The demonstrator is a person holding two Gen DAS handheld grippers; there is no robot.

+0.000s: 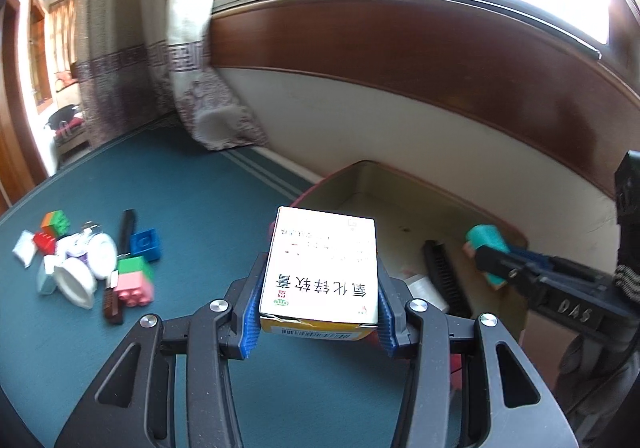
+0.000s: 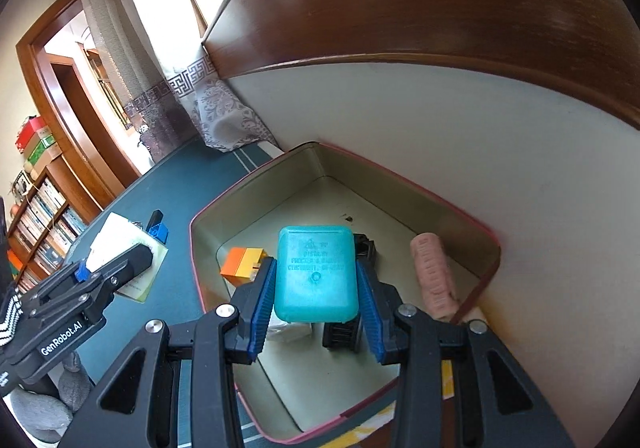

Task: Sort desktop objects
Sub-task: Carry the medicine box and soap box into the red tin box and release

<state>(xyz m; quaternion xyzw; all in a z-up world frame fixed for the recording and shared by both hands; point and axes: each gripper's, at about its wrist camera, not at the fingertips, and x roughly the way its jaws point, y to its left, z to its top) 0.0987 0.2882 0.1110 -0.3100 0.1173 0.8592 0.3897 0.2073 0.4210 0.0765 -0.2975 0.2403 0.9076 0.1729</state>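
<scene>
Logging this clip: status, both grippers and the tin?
Left gripper shut on white box. Right gripper shut on teal case, over tin. Nothing blocking.

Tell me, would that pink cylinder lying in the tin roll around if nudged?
Probably. The pink cylinder lies on its side against the tin's wall, so a nudge would likely roll it across the floor. Its ridged surface may give some grip. Weight can't be judged.
</scene>
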